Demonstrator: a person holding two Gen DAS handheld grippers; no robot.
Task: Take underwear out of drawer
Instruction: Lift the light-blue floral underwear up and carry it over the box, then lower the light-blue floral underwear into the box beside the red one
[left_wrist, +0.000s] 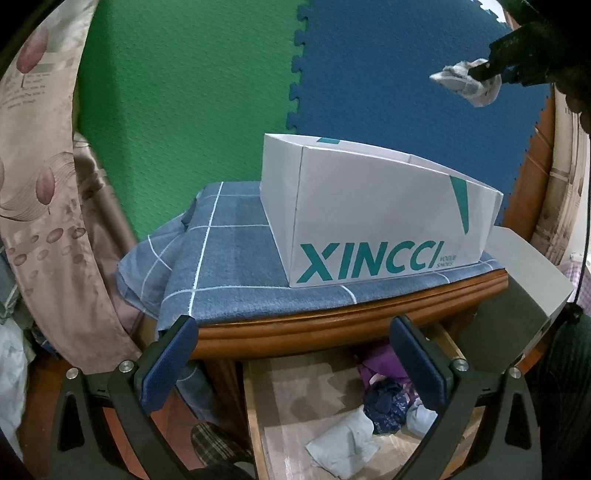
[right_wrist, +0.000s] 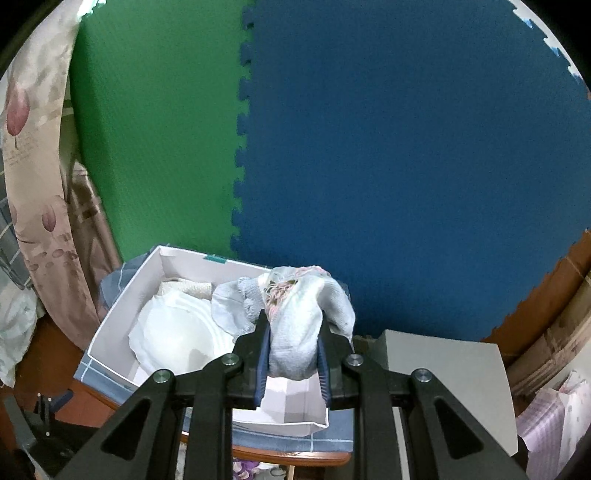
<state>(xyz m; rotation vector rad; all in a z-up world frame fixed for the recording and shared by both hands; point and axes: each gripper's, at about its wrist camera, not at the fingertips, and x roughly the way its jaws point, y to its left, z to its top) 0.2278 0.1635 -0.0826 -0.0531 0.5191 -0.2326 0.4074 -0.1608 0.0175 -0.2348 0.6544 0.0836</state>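
The pale grey underwear (right_wrist: 295, 332) is pinched in the right claw (right_wrist: 293, 354) above the open white box (right_wrist: 122, 325); it looks light and limp, so a bunched mid-fold grip suits it. The left claw (left_wrist: 291, 365) hangs spread over the drawer (left_wrist: 255, 406), where more garments (left_wrist: 384, 406) lie.

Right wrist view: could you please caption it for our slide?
Right tool shut on pale blue underwear above the open white shoebox.
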